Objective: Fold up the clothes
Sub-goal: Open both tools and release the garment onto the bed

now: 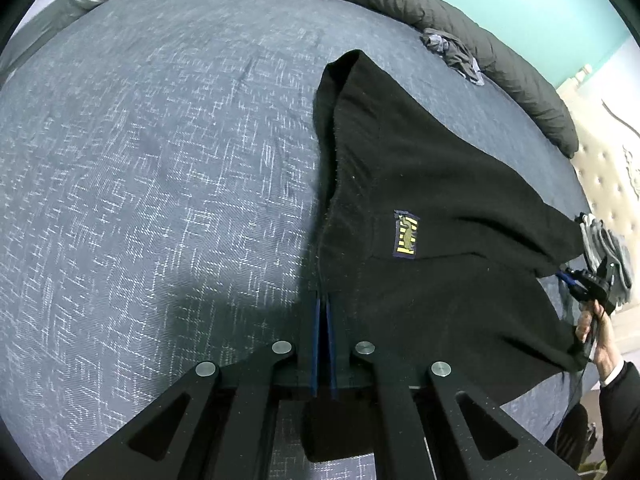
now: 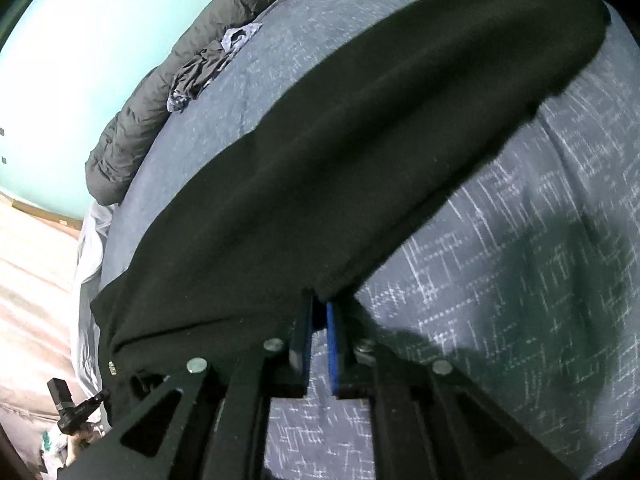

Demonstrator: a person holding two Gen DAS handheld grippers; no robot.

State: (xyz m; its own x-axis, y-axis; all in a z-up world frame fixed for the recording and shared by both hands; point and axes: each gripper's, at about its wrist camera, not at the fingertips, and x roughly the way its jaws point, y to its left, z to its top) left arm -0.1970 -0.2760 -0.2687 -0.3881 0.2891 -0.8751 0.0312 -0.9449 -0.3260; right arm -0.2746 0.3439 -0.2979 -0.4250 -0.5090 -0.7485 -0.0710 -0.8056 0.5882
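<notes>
A black garment (image 1: 420, 184) with a yellow patch (image 1: 406, 236) lies stretched across the blue-grey bedcover (image 1: 140, 180). My left gripper (image 1: 322, 304) is shut on the garment's near edge, its blue pads pressed together on the cloth. In the right wrist view the same black garment (image 2: 320, 160) runs diagonally over the bedcover (image 2: 520, 280). My right gripper (image 2: 319, 304) stands slightly open, a narrow gap showing between its blue pads, with the garment's hem lying at its tips. A person's hand (image 1: 588, 324) carries that gripper at the far right of the left wrist view.
A dark grey duvet (image 1: 440, 4) is bunched along the bed's far side against a teal wall. A small crumpled grey garment (image 1: 452, 54) lies beside it. A pale tufted headboard (image 1: 608, 184) borders the right. The bed's edge and the floor (image 2: 32, 260) show at left.
</notes>
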